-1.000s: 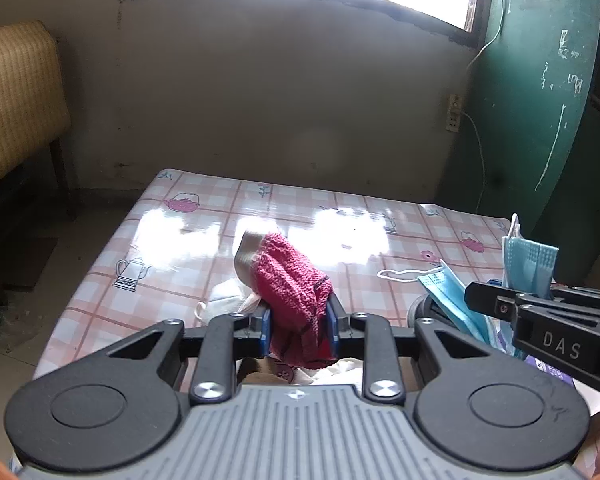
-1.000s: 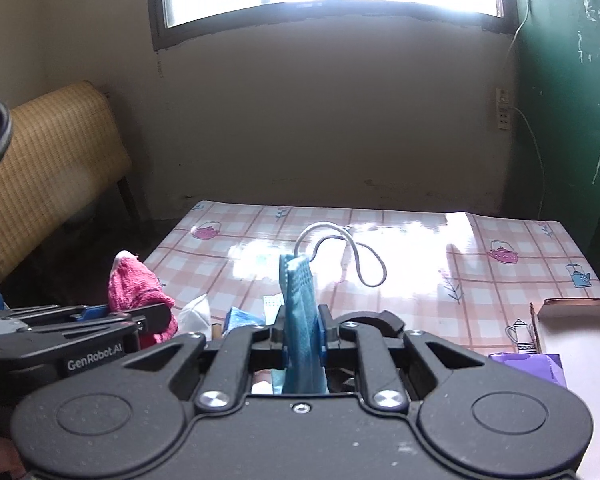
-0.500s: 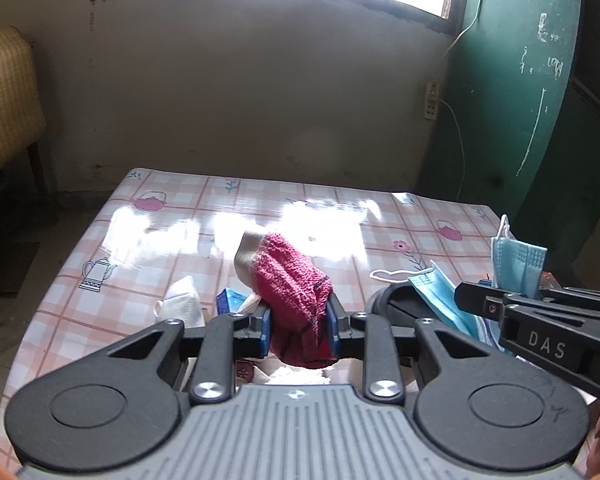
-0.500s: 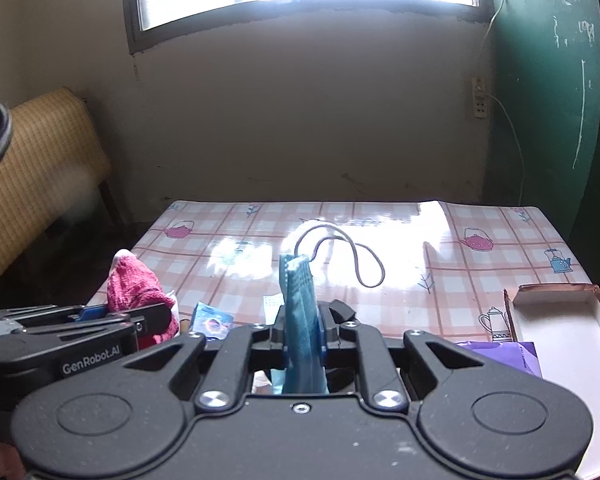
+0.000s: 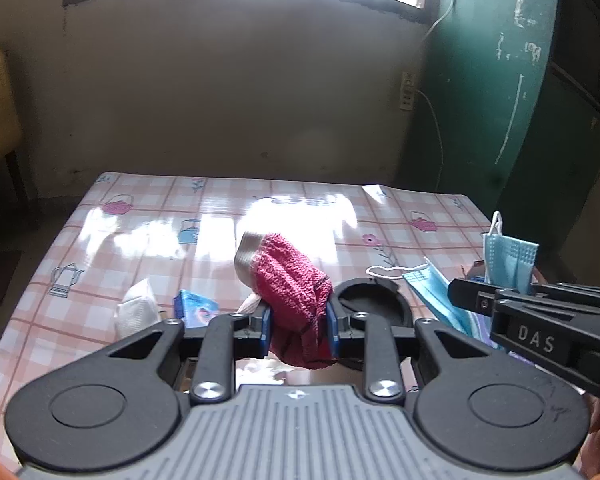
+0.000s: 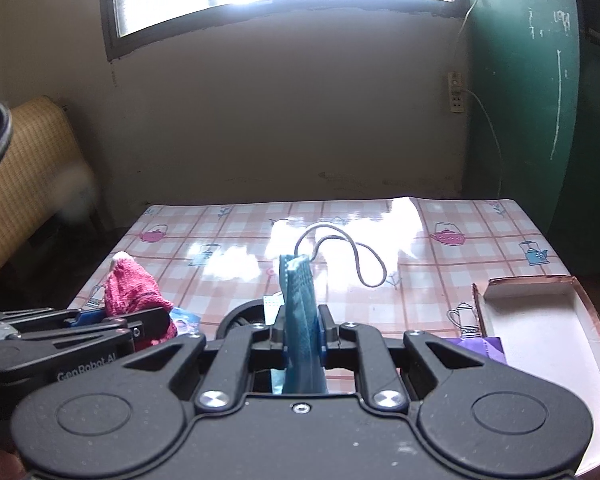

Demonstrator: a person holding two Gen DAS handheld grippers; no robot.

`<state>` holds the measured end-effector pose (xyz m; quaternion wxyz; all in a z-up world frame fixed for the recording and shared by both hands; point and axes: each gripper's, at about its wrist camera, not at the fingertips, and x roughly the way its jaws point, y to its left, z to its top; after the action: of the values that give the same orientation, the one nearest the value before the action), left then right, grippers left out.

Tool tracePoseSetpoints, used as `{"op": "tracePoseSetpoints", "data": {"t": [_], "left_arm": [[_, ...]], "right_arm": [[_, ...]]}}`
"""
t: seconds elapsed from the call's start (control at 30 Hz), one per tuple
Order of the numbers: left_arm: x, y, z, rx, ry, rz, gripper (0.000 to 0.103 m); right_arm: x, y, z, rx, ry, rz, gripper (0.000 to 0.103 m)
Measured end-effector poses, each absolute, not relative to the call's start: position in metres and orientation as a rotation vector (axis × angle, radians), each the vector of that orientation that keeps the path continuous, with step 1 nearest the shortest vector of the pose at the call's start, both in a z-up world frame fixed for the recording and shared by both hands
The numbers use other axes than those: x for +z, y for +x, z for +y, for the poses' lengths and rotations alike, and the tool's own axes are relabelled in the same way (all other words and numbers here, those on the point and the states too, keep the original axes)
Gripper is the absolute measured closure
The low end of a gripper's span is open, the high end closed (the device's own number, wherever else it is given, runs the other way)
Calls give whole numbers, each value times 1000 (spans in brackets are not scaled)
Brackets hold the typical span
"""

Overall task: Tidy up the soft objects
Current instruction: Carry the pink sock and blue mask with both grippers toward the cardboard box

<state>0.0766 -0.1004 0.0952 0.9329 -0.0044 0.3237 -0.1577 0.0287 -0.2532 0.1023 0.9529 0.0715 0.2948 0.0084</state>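
My left gripper (image 5: 298, 330) is shut on a red knitted cloth (image 5: 290, 280) with a grey band at its top, held above the table. My right gripper (image 6: 302, 330) is shut on a folded blue face mask (image 6: 298, 300), whose ear loop (image 6: 340, 250) arcs up ahead of it. In the left wrist view the right gripper (image 5: 476, 292) shows at the right edge with the mask (image 5: 508, 258) sticking up. In the right wrist view the left gripper (image 6: 116, 322) shows at the left with the red cloth (image 6: 130, 286).
The table (image 5: 140, 216) wears a pink checked cloth with teapot prints. On it lie a white tissue wad (image 5: 136, 310), a small blue packet (image 5: 194, 306), a black round holder (image 5: 366, 294), another blue mask (image 5: 432, 284) and an open white box (image 6: 540, 320) at the right, with something purple (image 6: 484, 350) beside it.
Both grippers have shifted to the right across the table, keeping hold of the cloth and the mask. The white box and black holder have come further into view.
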Motion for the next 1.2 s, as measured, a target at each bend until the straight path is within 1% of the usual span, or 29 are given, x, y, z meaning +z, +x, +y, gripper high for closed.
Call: {"op": "tracePoseSetpoints", "data": {"t": [1.2], "left_arm": [[87, 63, -192, -473, 68, 671, 75]], "right_arm": [[86, 8, -343, -125, 216, 615, 87]]}}
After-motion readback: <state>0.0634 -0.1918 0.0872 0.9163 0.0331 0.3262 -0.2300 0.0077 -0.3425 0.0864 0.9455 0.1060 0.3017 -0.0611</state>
